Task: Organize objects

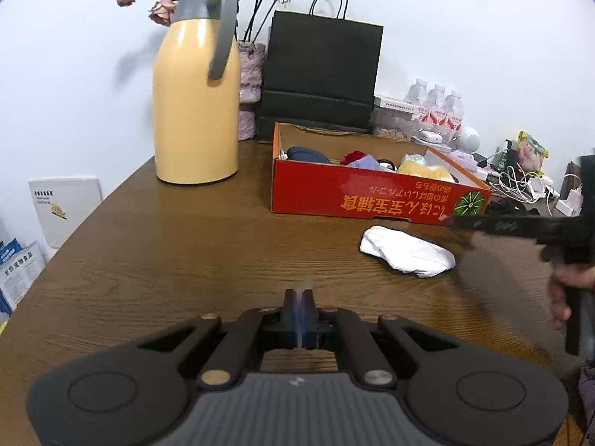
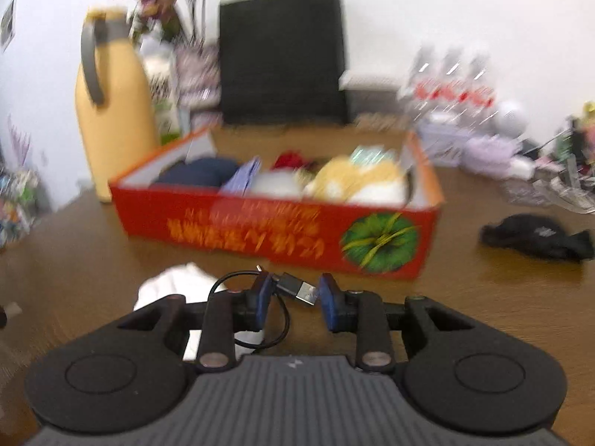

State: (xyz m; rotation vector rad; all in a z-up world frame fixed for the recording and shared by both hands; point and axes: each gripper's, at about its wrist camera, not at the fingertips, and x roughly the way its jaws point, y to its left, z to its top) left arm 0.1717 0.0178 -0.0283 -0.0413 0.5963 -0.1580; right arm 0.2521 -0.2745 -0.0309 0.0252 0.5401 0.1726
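Observation:
My left gripper (image 1: 302, 293) is shut with nothing in it, low over the brown wooden table (image 1: 167, 252). A crumpled white cloth (image 1: 409, 251) lies ahead to its right, in front of the red cardboard box (image 1: 372, 197) that holds several soft items. My right gripper (image 2: 293, 293) has a black USB cable (image 2: 297, 288) between its blue pads; the plug spans from pad to pad and the cable's loop hangs by the left finger. The white cloth (image 2: 174, 282) lies below it and the red box (image 2: 282, 230) just ahead. From the left wrist, the right gripper (image 1: 452, 219) is a blurred shape near the box's front corner.
A yellow thermos jug (image 1: 197, 96), a vase of dried roses (image 1: 251, 85) and a black paper bag (image 1: 319, 70) stand behind the box. Water bottles (image 1: 438, 109), chargers and clutter fill the far right. A black cloth (image 2: 539, 238) lies right of the box. The table's left edge drops off.

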